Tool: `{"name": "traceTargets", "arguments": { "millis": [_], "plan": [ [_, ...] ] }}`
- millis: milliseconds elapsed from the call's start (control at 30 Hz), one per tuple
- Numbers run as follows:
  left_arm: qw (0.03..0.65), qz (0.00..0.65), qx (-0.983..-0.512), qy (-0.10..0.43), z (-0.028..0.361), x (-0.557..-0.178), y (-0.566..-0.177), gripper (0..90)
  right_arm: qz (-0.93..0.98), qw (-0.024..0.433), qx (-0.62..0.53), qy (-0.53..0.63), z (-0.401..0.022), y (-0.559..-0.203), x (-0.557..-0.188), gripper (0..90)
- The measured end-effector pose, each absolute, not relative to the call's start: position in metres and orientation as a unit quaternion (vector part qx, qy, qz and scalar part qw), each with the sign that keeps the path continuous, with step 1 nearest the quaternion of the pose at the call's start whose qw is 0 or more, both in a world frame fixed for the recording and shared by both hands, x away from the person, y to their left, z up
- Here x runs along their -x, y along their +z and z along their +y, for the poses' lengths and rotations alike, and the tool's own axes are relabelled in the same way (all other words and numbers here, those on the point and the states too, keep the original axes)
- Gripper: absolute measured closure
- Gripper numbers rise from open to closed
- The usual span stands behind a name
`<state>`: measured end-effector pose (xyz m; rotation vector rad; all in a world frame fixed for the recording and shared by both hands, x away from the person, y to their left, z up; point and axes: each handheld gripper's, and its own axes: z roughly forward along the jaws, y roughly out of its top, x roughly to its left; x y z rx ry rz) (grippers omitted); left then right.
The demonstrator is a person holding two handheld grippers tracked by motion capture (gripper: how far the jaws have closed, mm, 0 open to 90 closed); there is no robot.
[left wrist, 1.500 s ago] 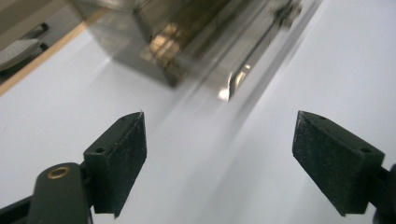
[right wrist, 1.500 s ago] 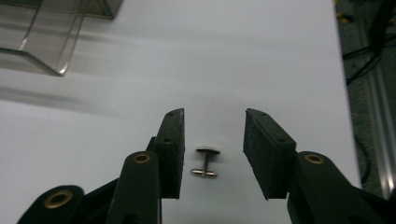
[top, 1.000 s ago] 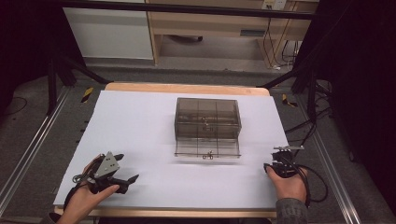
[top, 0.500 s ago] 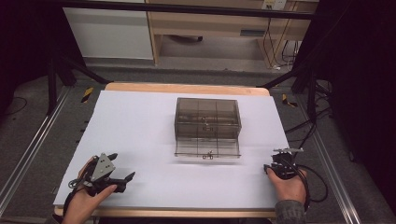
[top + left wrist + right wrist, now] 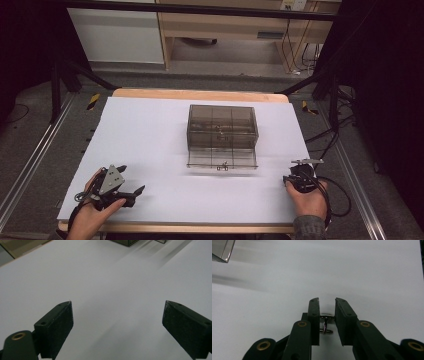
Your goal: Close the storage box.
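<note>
The right gripper (image 5: 327,301), near the sheet's (image 5: 165,150) right front edge, has just been closing its jaws and now pinches a small metal cufflink (image 5: 326,323) between them. The left gripper (image 5: 117,315) rests spread at the left front corner, bare sheet ahead. The box (image 5: 222,127) sits mid-sheet, well apart from both.

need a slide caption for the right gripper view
Right hand-held gripper, jaws just closing, pinches a small metal cufflink over the white table.
</note>
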<state>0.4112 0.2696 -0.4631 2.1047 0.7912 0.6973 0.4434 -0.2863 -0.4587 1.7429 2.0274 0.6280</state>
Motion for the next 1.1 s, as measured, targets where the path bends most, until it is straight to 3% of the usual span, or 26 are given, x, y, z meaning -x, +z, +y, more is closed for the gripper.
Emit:
{"name": "traceTargets", "arguments": {
  "millis": [533,1100],
  "plan": [
    [0.38,0.314,-0.826,0.273,0.27,-0.412,-0.464,9.4,0.728,0.203,-0.604,0.253,-0.282,-0.448,-0.441,74.9],
    [0.38,0.314,-0.827,0.272,0.272,-0.414,-0.464,9.4,0.75,0.227,-0.519,0.34,-0.229,-0.406,-0.446,74.9]
  ]
}}
